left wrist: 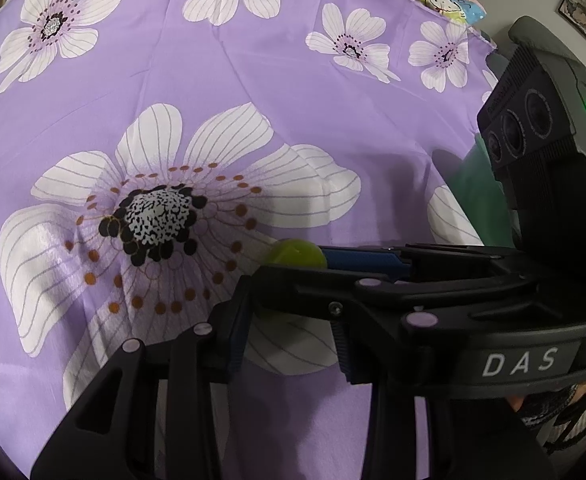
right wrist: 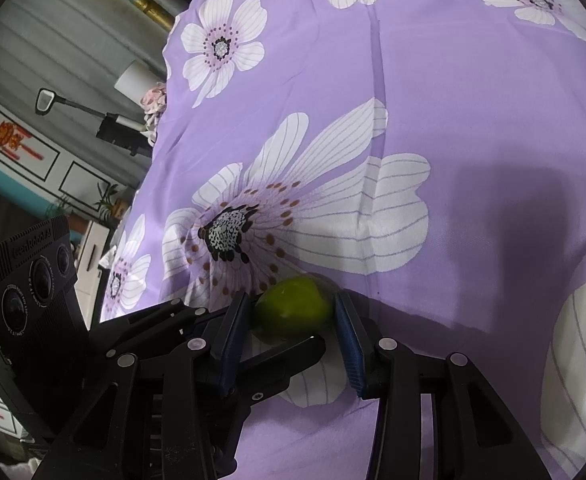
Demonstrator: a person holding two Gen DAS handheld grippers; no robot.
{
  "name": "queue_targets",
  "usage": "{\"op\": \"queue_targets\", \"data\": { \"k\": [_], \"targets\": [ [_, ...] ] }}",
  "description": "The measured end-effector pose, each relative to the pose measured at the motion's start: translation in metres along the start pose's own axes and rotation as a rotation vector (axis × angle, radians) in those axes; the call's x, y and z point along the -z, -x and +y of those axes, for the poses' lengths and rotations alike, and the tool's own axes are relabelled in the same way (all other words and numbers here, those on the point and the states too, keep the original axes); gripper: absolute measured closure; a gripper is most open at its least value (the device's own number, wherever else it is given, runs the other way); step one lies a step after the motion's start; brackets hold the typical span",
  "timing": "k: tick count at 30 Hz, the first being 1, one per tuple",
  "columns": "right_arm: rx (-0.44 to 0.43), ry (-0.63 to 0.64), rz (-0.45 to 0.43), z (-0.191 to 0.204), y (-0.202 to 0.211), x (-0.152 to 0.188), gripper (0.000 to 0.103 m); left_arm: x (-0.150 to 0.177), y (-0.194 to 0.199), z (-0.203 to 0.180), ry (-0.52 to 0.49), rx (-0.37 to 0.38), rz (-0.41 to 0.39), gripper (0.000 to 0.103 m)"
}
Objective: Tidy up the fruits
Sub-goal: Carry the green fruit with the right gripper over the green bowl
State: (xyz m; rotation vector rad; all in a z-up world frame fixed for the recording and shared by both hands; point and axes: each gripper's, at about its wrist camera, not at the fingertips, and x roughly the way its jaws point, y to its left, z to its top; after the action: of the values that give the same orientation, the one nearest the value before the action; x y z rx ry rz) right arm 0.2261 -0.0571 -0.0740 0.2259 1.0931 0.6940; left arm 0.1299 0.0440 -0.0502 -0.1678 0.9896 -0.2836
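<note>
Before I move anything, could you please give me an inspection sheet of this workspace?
surface: purple floral cloth, creased, shadowed at right
job's things: one green fruit lying on the cloth
clutter: nothing seen
grippers: right gripper has both pads against the fruit; left gripper reaches in at the same fruit, grip unclear
cables: nothing seen on the cloth
surroundings: cartoon-print cushion beyond the cloth's far edge; potted plants by the panelled wall
</note>
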Motion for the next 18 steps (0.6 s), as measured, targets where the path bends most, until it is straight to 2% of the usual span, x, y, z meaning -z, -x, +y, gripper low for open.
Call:
{"op": "queue_targets", "data": {
  "k": [18],
  "targets": [
    [-0.008, 0.002, -0.040, 0.009, 0.014, 0.012, 0.059, 0.012, 0.019, -0.012, -0.016, 0.000, -0.019, 0.067]
  ]
}}
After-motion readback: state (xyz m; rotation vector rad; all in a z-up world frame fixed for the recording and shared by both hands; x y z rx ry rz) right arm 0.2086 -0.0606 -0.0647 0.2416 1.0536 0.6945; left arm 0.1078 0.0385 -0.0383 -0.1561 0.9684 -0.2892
